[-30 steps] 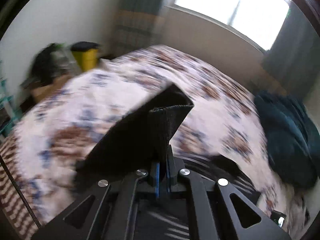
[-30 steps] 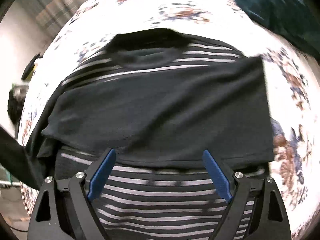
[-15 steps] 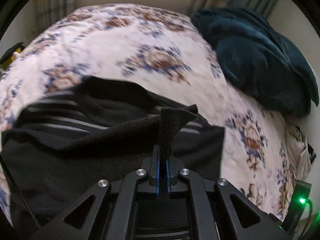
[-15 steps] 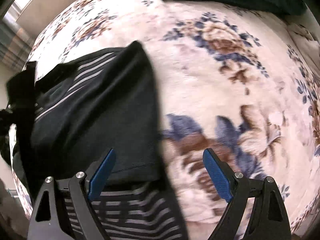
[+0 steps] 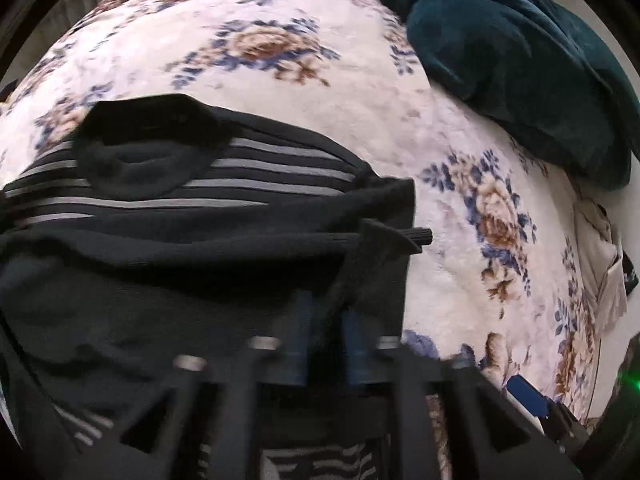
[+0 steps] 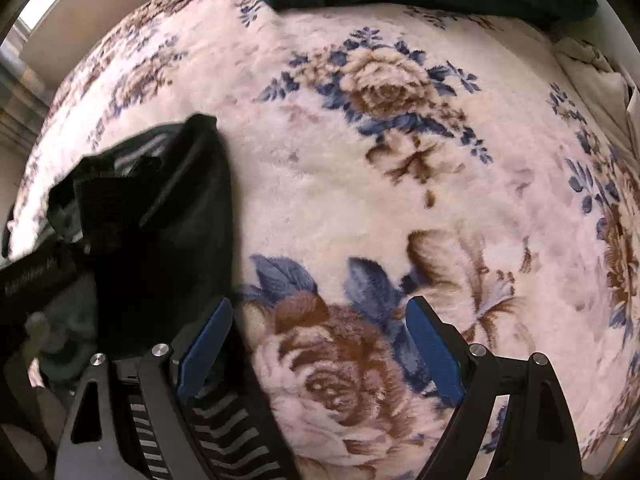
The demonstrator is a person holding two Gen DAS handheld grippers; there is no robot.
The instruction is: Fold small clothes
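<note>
2 tools, left tool (image 5: 325, 344) blurred, slightly parted around striped shirt (image 5: 192, 240) cuff, right tool (image 6: 320, 344) spread over blanket (image 6: 400, 200).

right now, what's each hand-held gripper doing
Left hand-held gripper: jaws slightly apart, the black sleeve cuff between them; whether it still grips cannot be told.
Right hand-held gripper: open, empty.
</note>
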